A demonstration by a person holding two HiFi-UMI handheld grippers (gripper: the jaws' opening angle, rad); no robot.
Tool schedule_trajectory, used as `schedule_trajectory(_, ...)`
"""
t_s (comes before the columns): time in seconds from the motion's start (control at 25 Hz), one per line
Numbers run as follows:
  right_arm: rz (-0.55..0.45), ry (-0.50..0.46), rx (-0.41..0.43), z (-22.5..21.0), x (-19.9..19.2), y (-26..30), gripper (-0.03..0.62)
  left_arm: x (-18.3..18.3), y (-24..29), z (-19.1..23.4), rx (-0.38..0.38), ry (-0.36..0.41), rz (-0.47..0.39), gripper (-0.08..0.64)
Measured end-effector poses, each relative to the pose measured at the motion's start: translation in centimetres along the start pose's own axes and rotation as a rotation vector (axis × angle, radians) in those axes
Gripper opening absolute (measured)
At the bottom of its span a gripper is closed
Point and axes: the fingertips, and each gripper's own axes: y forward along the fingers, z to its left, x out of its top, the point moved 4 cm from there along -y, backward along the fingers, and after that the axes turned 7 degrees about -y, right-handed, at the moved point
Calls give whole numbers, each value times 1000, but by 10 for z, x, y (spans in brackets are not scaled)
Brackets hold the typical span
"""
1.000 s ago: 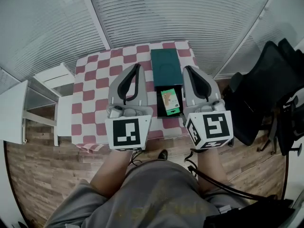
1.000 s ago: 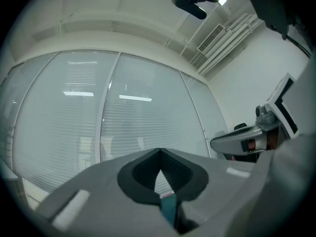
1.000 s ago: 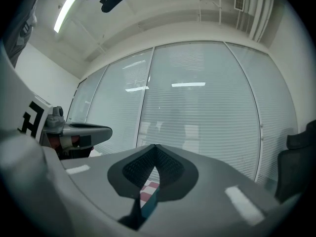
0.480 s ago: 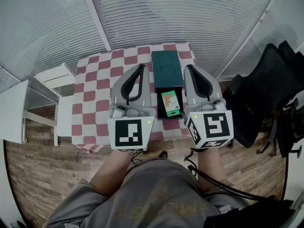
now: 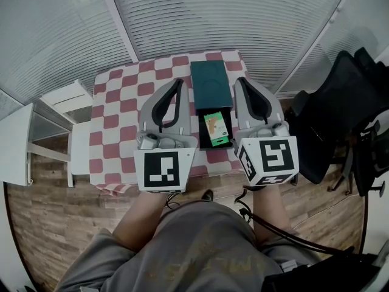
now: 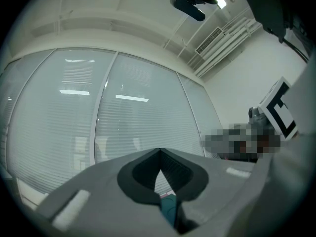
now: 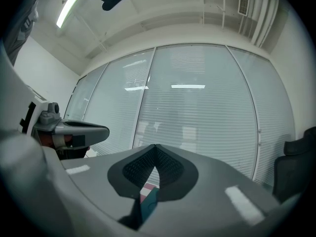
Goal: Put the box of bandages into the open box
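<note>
One green-and-white bandage box [image 5: 216,128] is noted inside one teal open box [image 5: 210,85], between left gripper [image 5: 178,83] and right gripper [image 5: 238,80], both pairs of jaws pressed together.

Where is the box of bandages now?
Head view, centre: the box of bandages lies in the open box, between the left gripper and right gripper.

Red/wht check tablecloth [image 5: 121,96], dk teal open box [image 5: 211,84].
</note>
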Motion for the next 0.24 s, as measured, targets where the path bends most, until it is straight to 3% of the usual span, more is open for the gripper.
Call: schedule_trajectory(0.24, 2, -7, 8, 5, -1, 2, 26, -2, 0, 2, -1, -4, 0, 0)
